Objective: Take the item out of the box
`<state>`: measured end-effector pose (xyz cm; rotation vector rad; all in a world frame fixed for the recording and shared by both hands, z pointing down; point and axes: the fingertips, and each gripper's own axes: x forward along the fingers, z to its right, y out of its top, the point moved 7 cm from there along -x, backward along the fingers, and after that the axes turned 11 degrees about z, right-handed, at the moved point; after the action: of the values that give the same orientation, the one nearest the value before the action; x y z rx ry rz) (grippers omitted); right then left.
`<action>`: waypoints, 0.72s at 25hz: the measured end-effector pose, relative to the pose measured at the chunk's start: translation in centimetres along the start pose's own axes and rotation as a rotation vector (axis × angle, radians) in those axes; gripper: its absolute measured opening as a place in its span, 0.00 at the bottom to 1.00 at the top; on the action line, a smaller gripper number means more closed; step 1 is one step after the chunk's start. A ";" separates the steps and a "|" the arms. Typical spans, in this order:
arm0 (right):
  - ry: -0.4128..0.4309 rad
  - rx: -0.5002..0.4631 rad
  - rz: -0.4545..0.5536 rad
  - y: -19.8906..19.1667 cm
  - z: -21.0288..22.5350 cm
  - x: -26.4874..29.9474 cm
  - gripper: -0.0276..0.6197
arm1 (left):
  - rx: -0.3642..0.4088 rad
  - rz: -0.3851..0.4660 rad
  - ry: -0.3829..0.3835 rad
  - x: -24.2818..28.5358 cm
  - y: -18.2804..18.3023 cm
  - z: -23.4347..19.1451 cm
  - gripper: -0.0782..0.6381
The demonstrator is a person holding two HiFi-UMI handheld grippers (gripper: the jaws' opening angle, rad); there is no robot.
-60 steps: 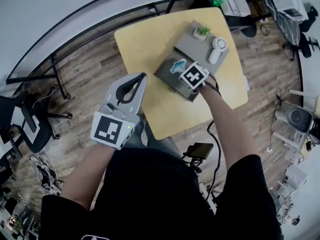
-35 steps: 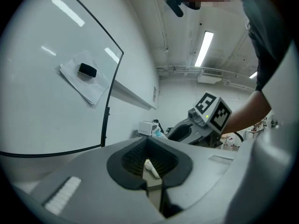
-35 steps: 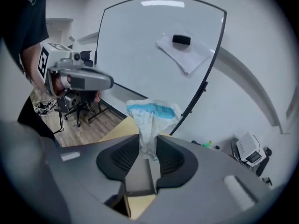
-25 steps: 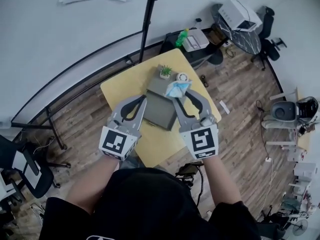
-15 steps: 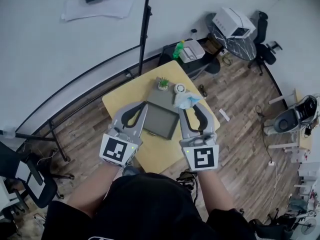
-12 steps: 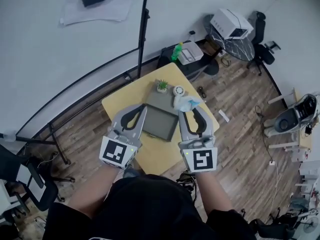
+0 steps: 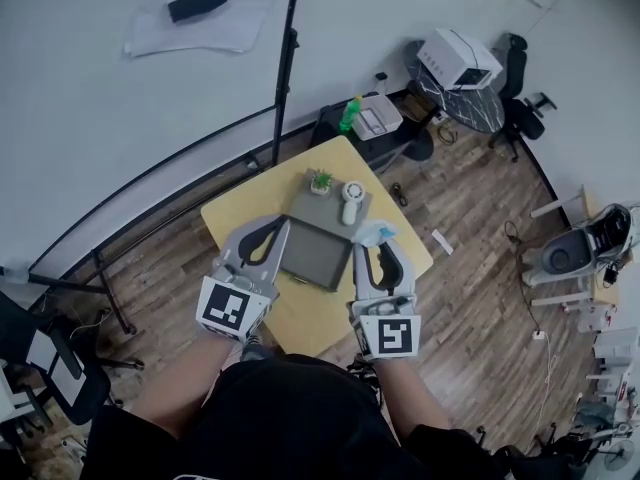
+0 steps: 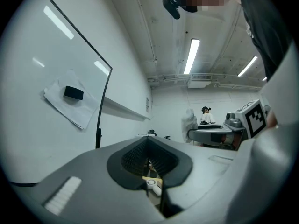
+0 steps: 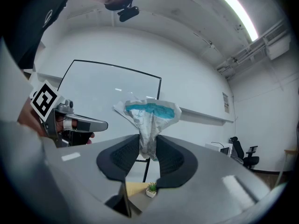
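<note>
In the head view the grey box (image 7: 312, 253) lies open on the yellow table (image 7: 300, 314), its dark inside bare. My right gripper (image 7: 369, 244) is held level to the right of the box, shut on a crumpled white packet with blue print (image 7: 377, 232). The right gripper view shows that packet (image 9: 149, 115) pinched at its lower end between the dark pads (image 9: 122, 158), fanning out above the right gripper (image 9: 148, 146). My left gripper (image 7: 282, 226) hovers over the box's left edge, fingertips together, holding nothing. In its own view the left gripper (image 8: 148, 142) is shut.
A small potted plant (image 7: 320, 181) and a white handheld device (image 7: 350, 201) rest on the grey panel behind the box. A black-framed whiteboard (image 7: 150, 78) stands beyond the table. A side table with a green bottle (image 7: 350, 115) and office chairs (image 7: 515, 118) lie to the right.
The right gripper has carried the packet from above the back of the box toward the box's right side and rolled a little. Both grippers and the head camera have risen from the table.
</note>
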<state>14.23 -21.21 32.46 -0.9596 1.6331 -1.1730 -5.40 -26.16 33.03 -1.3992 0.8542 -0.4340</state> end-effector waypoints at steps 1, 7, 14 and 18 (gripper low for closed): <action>0.003 0.003 0.001 -0.2 -0.1 -0.2 0.23 | 0.001 0.006 -0.001 0.0 0.0 0.0 0.11; -0.010 -0.008 -0.034 -0.9 0.0 -0.7 0.21 | 0.051 0.007 -0.026 -0.1 -0.3 0.5 0.11; -0.023 -0.015 -0.053 -0.8 0.7 -0.8 0.21 | 0.042 0.004 -0.009 -0.6 -0.4 0.7 0.11; -0.026 -0.016 -0.054 -0.8 0.7 -0.8 0.21 | 0.048 -0.002 -0.008 -1.0 -0.7 0.8 0.11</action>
<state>15.19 -20.86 33.28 -1.0310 1.6064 -1.1805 -5.29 -24.97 33.89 -1.3568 0.8307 -0.4479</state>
